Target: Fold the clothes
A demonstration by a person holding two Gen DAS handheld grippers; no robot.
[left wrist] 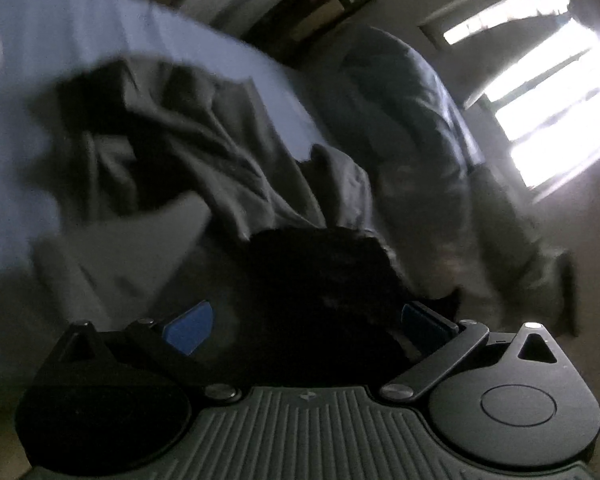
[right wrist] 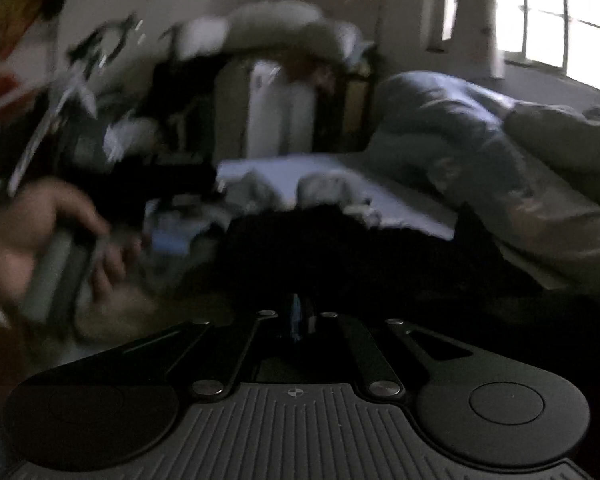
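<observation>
Each gripper has a ribbed grey plate at its base, flanked by two round black discs, with black link bars fastened by silver screws; the left gripper (left wrist: 304,322) carries blue pads on its fingers (left wrist: 190,326). The right gripper (right wrist: 300,318) bears a small round mark on its plate; the left hand (right wrist: 56,240) shows a pale cuff at the wrist.

Left gripper (left wrist: 306,322): matt black plastic body, ribbed grey panel, dull metal rivets; fingers (left wrist: 190,330) faced with smooth blue pads. Between fingers, black garment (left wrist: 320,280), soft matt cloth. Beyond fingers, grey garment (left wrist: 204,152), creased matt cloth, on smooth pale-blue bed sheet (left wrist: 80,32). Right gripper (right wrist: 300,318): same matt black plastic. Beyond its fingers to the right, puffy grey-blue duvet (right wrist: 460,132), soft cloth.
</observation>
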